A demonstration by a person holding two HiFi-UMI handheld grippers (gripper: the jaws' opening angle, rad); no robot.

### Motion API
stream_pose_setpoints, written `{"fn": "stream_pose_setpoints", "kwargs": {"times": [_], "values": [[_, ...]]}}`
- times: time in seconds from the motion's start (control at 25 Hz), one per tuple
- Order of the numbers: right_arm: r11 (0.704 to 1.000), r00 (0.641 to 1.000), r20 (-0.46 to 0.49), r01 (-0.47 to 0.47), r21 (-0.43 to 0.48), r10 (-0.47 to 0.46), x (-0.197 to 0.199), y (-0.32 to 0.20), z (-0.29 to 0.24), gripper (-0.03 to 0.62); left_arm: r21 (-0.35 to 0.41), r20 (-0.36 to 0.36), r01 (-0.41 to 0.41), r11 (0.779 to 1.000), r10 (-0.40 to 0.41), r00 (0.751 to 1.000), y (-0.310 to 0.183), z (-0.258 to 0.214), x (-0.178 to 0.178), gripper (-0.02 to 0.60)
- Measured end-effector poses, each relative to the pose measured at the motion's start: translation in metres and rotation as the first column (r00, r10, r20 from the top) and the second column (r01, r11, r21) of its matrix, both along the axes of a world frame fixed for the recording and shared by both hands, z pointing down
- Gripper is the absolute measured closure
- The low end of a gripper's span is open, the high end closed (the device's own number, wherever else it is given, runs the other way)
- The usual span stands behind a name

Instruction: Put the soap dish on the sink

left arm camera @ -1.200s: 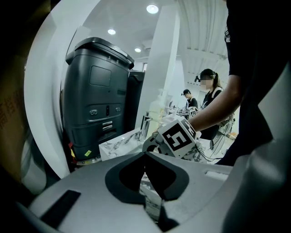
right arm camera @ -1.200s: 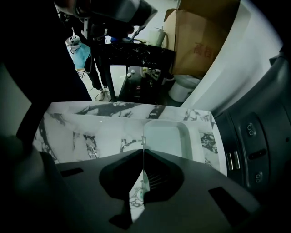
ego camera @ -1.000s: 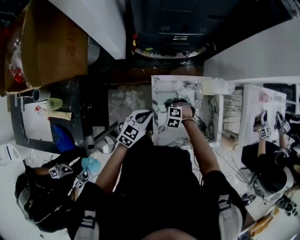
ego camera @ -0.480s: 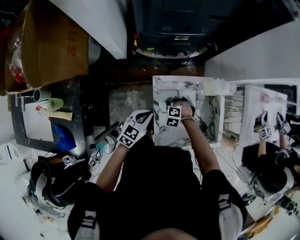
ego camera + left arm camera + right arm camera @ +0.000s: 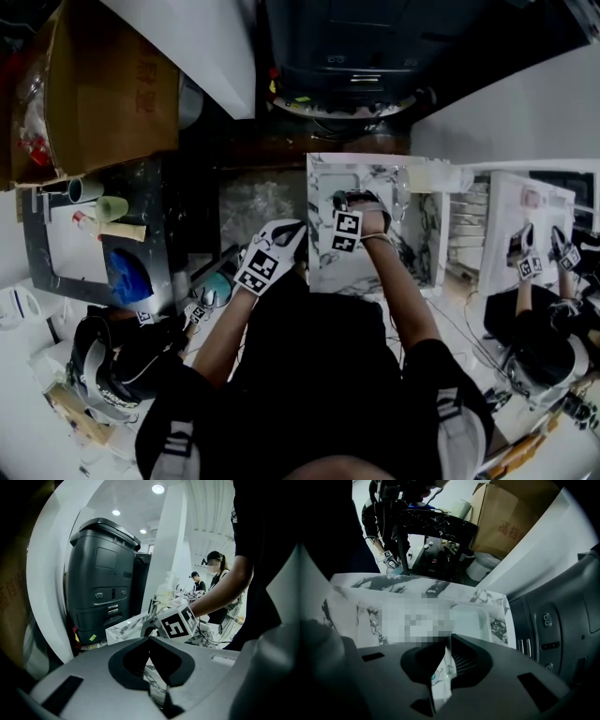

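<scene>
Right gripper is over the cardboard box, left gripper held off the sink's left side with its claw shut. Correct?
Not the box. The head view shows the right gripper over the marble sink; the cardboard box sits far to the left. The left gripper is left of the sink, claw shut.

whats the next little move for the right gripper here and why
Probably draw the right gripper straight back off the marble sink top. Its jaws are together with nothing between them, and the white dish looks to lie flat on the marble just ahead of them, so the placing seems done. The left gripper, also shut and empty, hangs beside the sink.
</scene>
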State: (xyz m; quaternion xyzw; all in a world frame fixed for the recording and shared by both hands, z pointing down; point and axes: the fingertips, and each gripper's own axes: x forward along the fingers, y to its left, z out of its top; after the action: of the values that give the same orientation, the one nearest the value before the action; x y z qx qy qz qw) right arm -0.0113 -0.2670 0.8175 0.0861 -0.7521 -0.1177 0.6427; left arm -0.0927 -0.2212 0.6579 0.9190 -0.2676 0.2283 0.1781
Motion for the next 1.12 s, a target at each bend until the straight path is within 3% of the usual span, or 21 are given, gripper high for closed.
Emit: {"fn": "stream_pose_setpoints", "kwargs": {"times": [1.12], "values": [[0.998, 0.999, -0.037, -0.023, 0.065, 0.025, -0.002, -0.023, -0.004, 0.546, -0.011, 0.015, 0.008, 1.000, -0.008, 1.000, -0.002, 0.001, -0.004, 0.583]]}}
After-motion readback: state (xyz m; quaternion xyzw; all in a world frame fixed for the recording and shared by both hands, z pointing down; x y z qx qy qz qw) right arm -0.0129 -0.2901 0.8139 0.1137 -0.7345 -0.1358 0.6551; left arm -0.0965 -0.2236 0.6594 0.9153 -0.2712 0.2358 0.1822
